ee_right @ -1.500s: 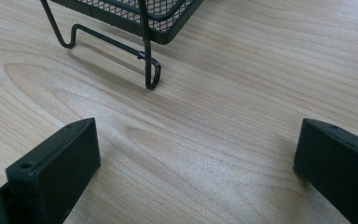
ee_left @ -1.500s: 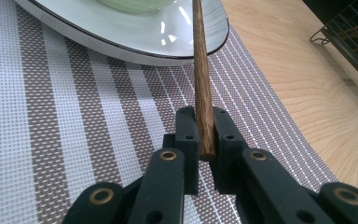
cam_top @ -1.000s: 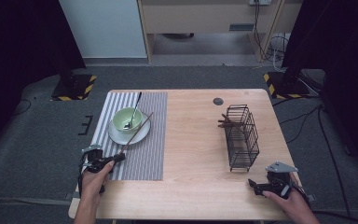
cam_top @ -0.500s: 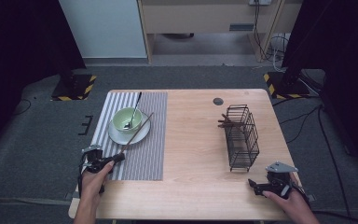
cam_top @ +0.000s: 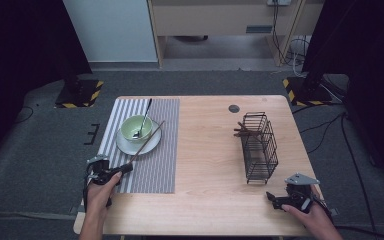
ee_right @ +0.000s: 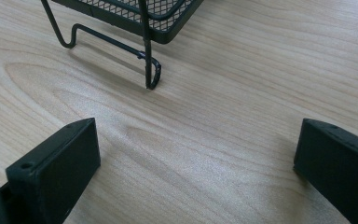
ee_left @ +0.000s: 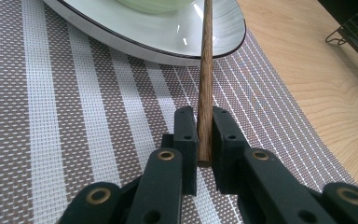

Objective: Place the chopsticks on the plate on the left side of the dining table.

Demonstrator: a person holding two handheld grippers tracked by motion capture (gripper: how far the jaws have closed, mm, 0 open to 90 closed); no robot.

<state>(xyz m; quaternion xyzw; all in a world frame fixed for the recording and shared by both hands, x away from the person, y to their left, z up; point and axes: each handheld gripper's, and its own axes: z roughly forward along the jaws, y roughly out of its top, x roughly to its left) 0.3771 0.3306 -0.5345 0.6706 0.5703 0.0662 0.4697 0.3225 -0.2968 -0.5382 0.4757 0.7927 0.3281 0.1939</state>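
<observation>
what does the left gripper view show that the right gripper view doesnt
The left gripper view alone has the left gripper with its fingers shut on the near end of a wooden chopstick, whose far end lies over the rim of a plate on a striped placemat.

The right gripper view alone has the right gripper with its fingers wide apart and nothing between them, and the wire foot of the black basket just ahead.

Both include the pale wooden table and part of that basket.

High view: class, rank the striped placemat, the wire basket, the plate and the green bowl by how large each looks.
1. striped placemat
2. wire basket
3. plate
4. green bowl

The basket stands tall, so its lead over the plate is unsure.
</observation>
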